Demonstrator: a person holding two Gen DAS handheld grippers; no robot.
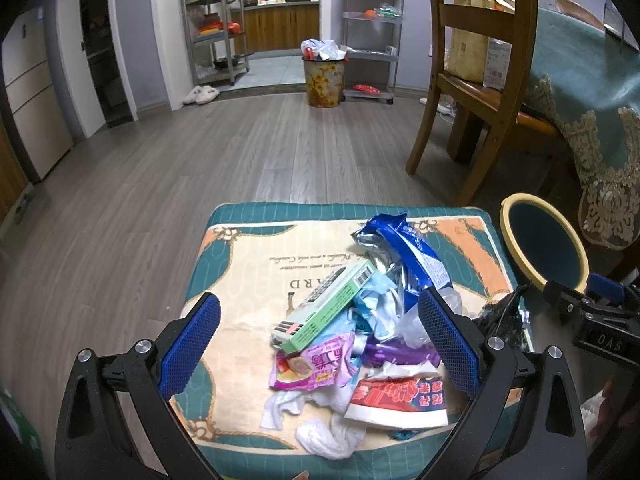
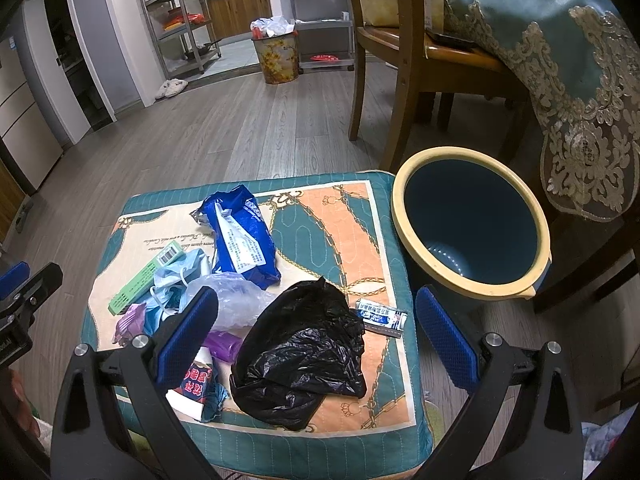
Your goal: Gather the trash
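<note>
A pile of trash lies on a patterned cushion (image 1: 240,256): a green box (image 1: 326,306), a blue foil bag (image 1: 412,254), a pink wrapper (image 1: 316,366), a red-and-white packet (image 1: 396,402) and white tissue (image 1: 328,430). My left gripper (image 1: 318,344) is open above the pile. In the right wrist view a black plastic bag (image 2: 300,354) lies between the fingers of my open right gripper (image 2: 316,336), with a small blue-white wrapper (image 2: 382,317) beside it. A dark bin with a yellow rim (image 2: 472,222) stands right of the cushion (image 2: 340,220); it also shows in the left wrist view (image 1: 542,242).
A wooden chair (image 1: 476,80) and a table with a teal lace-edged cloth (image 1: 588,92) stand to the right. A full floral trash can (image 1: 324,76) stands far across the wooden floor, near metal shelves (image 1: 212,24). Slippers (image 1: 200,94) lie by the doorway.
</note>
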